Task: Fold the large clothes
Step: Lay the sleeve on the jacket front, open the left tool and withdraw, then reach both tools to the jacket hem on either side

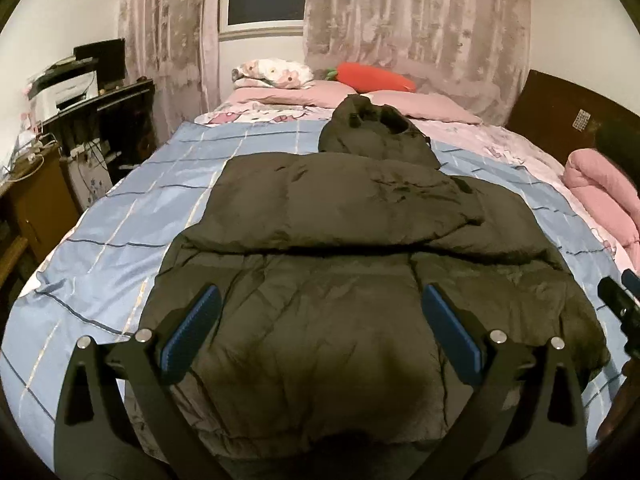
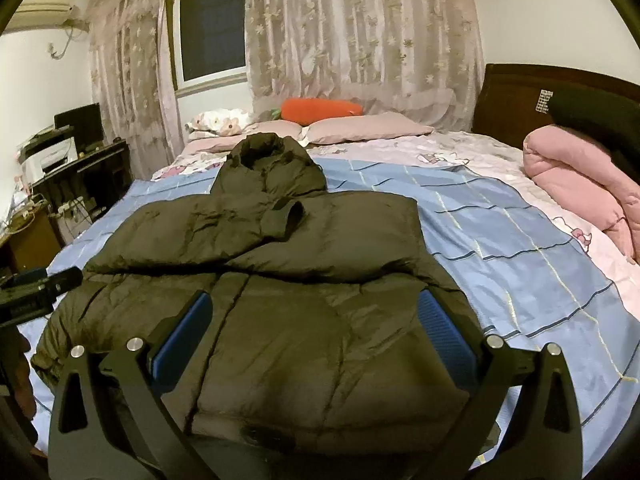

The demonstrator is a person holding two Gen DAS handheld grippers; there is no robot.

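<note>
A dark olive puffer jacket (image 1: 340,248) lies flat on the blue checked bedsheet (image 1: 132,216), hood pointing away, both sleeves folded across the chest. It also shows in the right wrist view (image 2: 304,280). My left gripper (image 1: 320,300) is open, hovering over the jacket's lower part near the hem, holding nothing. My right gripper (image 2: 316,308) is open over the same lower part, holding nothing. The right gripper's tip shows at the right edge of the left wrist view (image 1: 620,300); the left gripper's tip shows at the left edge of the right wrist view (image 2: 40,284).
Pink pillows (image 2: 360,128) and an orange carrot plush (image 2: 320,110) lie at the far end of the bed. A rolled pink quilt (image 2: 588,188) sits at the right by the dark headboard (image 2: 516,96). A desk with a printer (image 1: 68,88) stands left of the bed.
</note>
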